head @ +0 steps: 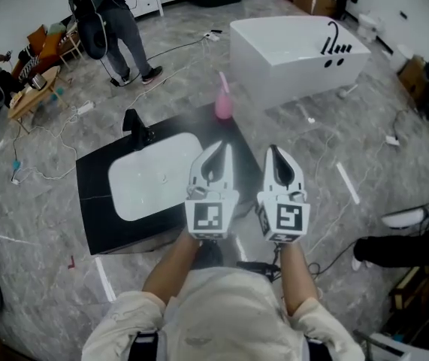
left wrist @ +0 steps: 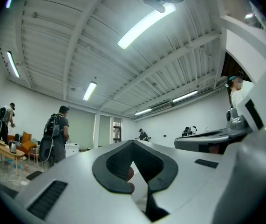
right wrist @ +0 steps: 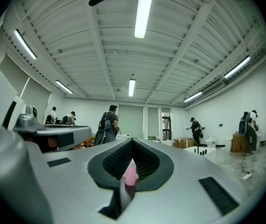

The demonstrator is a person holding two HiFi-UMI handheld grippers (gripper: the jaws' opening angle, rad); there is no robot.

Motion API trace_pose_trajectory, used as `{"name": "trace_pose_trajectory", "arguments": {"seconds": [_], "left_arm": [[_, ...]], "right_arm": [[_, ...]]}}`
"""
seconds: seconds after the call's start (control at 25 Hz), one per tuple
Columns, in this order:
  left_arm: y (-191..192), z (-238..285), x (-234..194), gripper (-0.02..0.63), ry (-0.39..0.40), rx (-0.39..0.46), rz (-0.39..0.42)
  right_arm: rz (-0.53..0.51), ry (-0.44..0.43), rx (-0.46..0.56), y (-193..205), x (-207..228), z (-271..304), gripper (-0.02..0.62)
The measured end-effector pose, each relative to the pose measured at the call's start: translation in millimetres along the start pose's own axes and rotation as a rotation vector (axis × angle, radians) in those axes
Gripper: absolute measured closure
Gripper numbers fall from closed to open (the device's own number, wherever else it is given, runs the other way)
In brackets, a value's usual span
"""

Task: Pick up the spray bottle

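Holding left claw (head: pixel 220 147) and right claw (head: pixel 274 151) side by side over near right edge of black tabletop (head: pixel 94 201), both pointing away from body. Both clenched, tips together, nothing gripped.

Seeing pink spray bottle (head: pixel 224 102) upright at far edge of tabletop, ahead of both claws and well apart from them, beyond and right of white sink basin (head: pixel 154 179). Black faucet (head: pixel 134 128) at basin's far left.

Showing pink through pad gap in right gripper view, well past tips. Reddish blur through left pad gap too, probably same bottle, too blurred to confirm.

White bathtub (head: pixel 289 51) on floor past bottle.
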State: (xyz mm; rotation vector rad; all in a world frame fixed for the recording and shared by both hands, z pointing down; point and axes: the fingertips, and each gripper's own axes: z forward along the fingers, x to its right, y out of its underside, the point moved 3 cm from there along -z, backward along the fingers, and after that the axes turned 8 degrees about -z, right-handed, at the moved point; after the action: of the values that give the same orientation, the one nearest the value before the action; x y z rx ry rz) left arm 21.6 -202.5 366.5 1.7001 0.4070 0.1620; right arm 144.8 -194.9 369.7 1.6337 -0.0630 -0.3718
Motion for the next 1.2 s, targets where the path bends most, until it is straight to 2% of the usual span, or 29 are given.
{"name": "trace_pose_trajectory", "arguments": {"seconds": [0.36, 0.52, 0.6, 0.84, 1.0, 1.2], "left_arm": [[-1.5, 72.0, -80.0, 0.604, -0.006, -0.001, -0.008], [0.4, 97.1, -104.6, 0.604, -0.006, -0.002, -0.023], [0.5, 105.8, -114.4, 0.604, -0.001, 0.002, -0.022], [10.6, 120.9, -131.1, 0.604, -0.018, -0.025, -0.049], [16.0, 132.2, -131.9, 0.604, -0.032, -0.028, -0.027], [20.1, 152.4, -133.5, 0.604, -0.089, -0.021, -0.020]], "right_arm": [[-0.011, 0.008, -0.009, -1.0, -22.1, 100.4, 0.591], [-0.029, 0.030, -0.050, -0.2, -25.8, 133.1, 0.591], [-0.039, 0.022, -0.031, 0.2, -29.6, 146.6, 0.591], [-0.041, -0.002, -0.034, 7.8, -35.0, 169.7, 0.591], [-0.044, -0.029, -0.048, 18.9, -30.4, 187.7, 0.591], [-0.030, -0.084, -0.057, 32.7, -21.1, 216.3, 0.591]]}}
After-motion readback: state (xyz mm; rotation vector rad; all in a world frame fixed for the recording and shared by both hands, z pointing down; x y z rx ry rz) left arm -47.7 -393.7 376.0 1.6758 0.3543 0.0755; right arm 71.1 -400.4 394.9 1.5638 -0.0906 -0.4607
